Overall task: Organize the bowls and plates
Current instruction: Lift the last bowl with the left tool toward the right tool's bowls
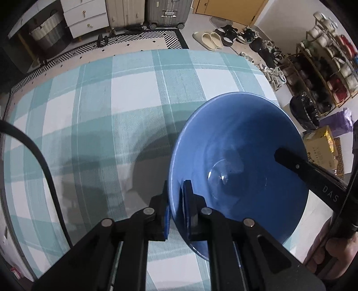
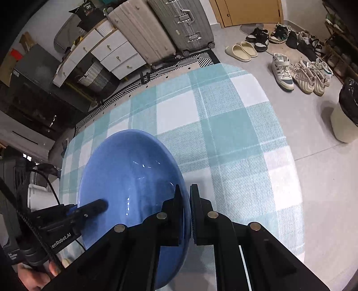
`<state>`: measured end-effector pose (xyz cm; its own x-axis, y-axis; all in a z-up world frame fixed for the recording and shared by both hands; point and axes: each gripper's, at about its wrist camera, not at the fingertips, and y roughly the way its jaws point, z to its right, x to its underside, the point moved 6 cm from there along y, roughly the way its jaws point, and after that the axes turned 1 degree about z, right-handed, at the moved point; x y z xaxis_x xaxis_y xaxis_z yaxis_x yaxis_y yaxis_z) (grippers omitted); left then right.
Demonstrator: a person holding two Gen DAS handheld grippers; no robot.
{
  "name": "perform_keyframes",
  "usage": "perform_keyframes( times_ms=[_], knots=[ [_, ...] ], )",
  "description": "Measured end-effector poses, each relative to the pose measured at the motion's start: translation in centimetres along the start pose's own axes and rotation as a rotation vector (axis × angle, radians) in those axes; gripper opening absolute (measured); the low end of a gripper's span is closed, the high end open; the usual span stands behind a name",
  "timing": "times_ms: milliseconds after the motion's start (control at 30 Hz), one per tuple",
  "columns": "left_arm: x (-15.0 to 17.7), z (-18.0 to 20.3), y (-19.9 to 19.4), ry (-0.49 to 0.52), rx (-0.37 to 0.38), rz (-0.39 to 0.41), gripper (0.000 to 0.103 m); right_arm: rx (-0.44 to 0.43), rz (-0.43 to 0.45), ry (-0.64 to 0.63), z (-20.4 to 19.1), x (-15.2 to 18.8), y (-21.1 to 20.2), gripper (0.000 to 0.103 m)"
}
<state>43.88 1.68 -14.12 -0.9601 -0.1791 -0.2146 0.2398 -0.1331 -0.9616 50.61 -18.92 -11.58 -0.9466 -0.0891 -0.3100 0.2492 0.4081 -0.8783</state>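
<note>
A large blue bowl [image 1: 241,156] is held above a table with a teal and white checked cloth [image 1: 100,107]. My left gripper [image 1: 176,201] is shut on the bowl's left rim, one finger inside and one outside. My right gripper [image 2: 186,208] is shut on the opposite rim of the same bowl [image 2: 129,174]. The right gripper's finger [image 1: 290,161] shows inside the bowl in the left wrist view. The left gripper's finger [image 2: 94,207] shows over the bowl's rim in the right wrist view. No other plates or bowls are in view.
The checked cloth [image 2: 223,134] covers the table. Beyond it lie a patterned rug [image 1: 138,38], suitcases [image 2: 179,22], white drawers [image 1: 85,18], shoes [image 2: 297,73], a shoe rack [image 1: 324,62] and a bin with a black liner [image 2: 346,112].
</note>
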Motion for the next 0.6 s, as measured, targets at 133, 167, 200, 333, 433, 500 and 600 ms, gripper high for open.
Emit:
perform_keyframes(
  times_ms=[133,167,200,333,433,500,600],
  knots=[
    [0.7,0.4,-1.5,0.001,0.009,0.010,0.007,0.002,0.001,0.008,-0.6,0.8,-1.2,0.006],
    [0.8,0.4,-1.9,0.000,0.013,0.014,0.007,-0.002,-0.001,0.014,-0.7,1.0,-1.6,0.006],
    [1.0,0.3,-2.4,-0.001,0.017,0.015,0.007,-0.007,0.001,0.021,-1.0,1.2,-1.9,0.006],
    [1.9,0.3,-4.8,-0.004,0.025,0.029,0.007,-0.016,0.012,0.011,-2.3,2.0,-4.1,0.006],
    [2.6,0.1,-6.5,-0.007,0.027,0.041,0.007,-0.016,0.024,0.001,-3.3,2.6,-5.8,0.006],
    [3.2,0.0,-7.9,-0.008,0.023,0.058,0.007,-0.018,0.037,-0.011,-4.2,3.1,-7.4,0.006],
    [4.2,-0.3,-10.3,-0.028,0.020,0.114,0.007,-0.042,0.066,-0.017,-5.3,3.9,-9.6,0.006]
  ],
)
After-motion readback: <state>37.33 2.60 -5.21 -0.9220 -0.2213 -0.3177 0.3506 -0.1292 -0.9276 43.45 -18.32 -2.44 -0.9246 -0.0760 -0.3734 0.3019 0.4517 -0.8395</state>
